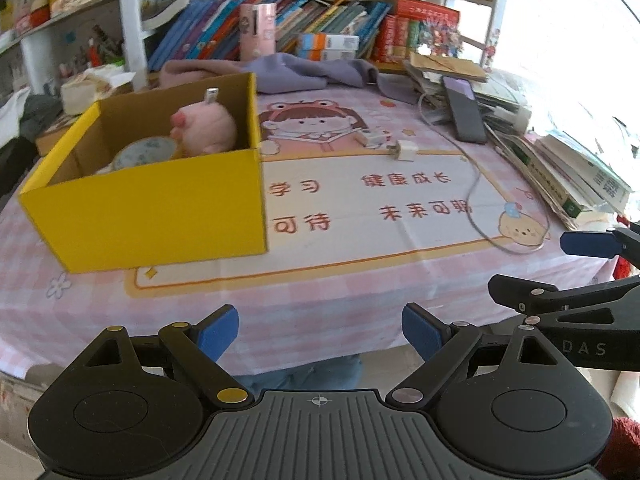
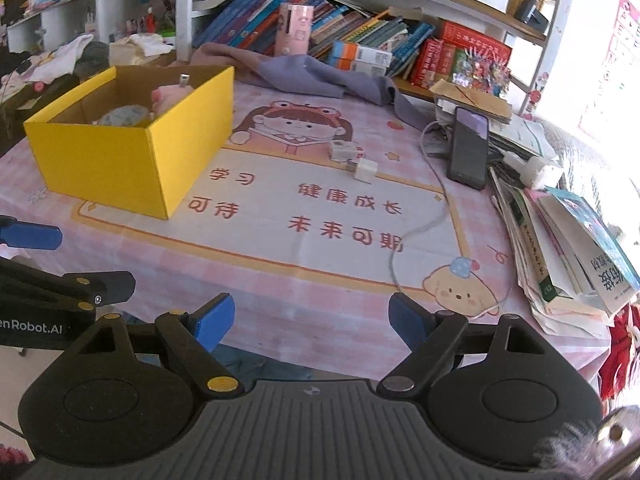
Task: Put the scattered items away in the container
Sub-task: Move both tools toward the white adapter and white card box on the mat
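Both grippers sit at the near edge of the desk [image 2: 280,304], side by side, pointing down and across it. Left gripper [image 1: 320,332]: jaws wide apart, nothing btwn the blue pads, only the pink checked cloth under them. Right gripper [image 2: 312,322]: same, wide apart, holding nothing.

Yellow box [image 1: 160,208] stands open-topped on the left part of the desk, nearer the back than the front, one corner over the printed panel of the cloth. Inside it: a pink plush toy [image 1: 208,128] vs the far right wall, a small silver-capped thing [image 1: 211,96] sticking up behind it (can't tell what it is), and a round pale dish [image 1: 144,152] in front of the toy. The right wrist view shows the same contents, partly hidden by the box wall.

Still out on the desk: two white charger plugs [image 2: 356,160] close together near the middle, on the cartoon girl print, well apart from the box. A white cable [image 2: 436,208] runs from the back right, past the plugs, and loops toward the near right corner. A dark phone [image 2: 469,148] leans on a stack of papers at the right edge. A pile of books [image 2: 560,248] lies along the right edge. A purple cloth [image 2: 304,76] is bunched at the back edge, under a shelf of books.
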Demonstrator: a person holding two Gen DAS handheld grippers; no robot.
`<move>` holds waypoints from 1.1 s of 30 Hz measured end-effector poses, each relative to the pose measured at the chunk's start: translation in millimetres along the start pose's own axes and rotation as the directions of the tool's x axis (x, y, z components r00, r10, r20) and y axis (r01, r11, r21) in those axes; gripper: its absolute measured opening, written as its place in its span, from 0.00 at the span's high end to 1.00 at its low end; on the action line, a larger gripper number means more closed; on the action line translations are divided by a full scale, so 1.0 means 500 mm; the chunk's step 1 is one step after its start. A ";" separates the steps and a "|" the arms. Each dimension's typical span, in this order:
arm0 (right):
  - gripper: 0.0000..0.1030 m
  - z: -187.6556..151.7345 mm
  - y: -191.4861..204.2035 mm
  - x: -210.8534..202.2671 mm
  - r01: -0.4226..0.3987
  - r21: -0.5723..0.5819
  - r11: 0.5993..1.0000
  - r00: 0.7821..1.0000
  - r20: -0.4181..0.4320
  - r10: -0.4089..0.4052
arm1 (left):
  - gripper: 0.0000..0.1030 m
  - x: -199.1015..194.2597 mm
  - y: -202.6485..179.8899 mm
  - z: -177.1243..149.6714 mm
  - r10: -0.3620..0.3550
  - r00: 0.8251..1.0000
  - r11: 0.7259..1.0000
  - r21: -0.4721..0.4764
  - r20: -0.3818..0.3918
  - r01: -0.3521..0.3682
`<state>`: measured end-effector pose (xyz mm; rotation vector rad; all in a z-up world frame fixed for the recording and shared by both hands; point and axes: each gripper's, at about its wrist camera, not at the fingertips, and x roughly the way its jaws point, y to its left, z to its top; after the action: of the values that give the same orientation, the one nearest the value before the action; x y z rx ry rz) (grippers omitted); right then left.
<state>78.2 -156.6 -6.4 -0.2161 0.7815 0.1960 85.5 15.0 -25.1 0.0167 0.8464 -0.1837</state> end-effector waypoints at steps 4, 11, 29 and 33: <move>0.19 0.000 -0.024 0.006 0.011 0.024 1.000 1.000 -0.002 -0.011 | 0.12 0.013 -0.020 0.012 -0.012 1.000 1.000 0.022 -0.001 0.012; 0.20 0.006 -0.065 0.017 0.027 0.057 0.998 1.000 0.010 -0.028 | 0.12 0.032 -0.053 0.038 -0.028 0.999 0.998 0.061 0.016 0.027; 0.28 0.106 -0.182 0.108 -0.022 0.065 0.998 0.998 0.059 0.018 | 0.12 0.126 -0.137 0.139 -0.039 0.996 0.993 0.114 0.078 0.030; 0.30 0.140 -0.207 0.152 -0.053 0.053 0.997 0.997 0.054 0.050 | 0.12 0.159 -0.142 0.168 -0.016 0.997 0.995 0.101 0.073 0.008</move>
<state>204.3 -230.1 0.3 -0.1384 0.7392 0.2280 187.4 -74.6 -24.3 0.0987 0.7631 -0.2371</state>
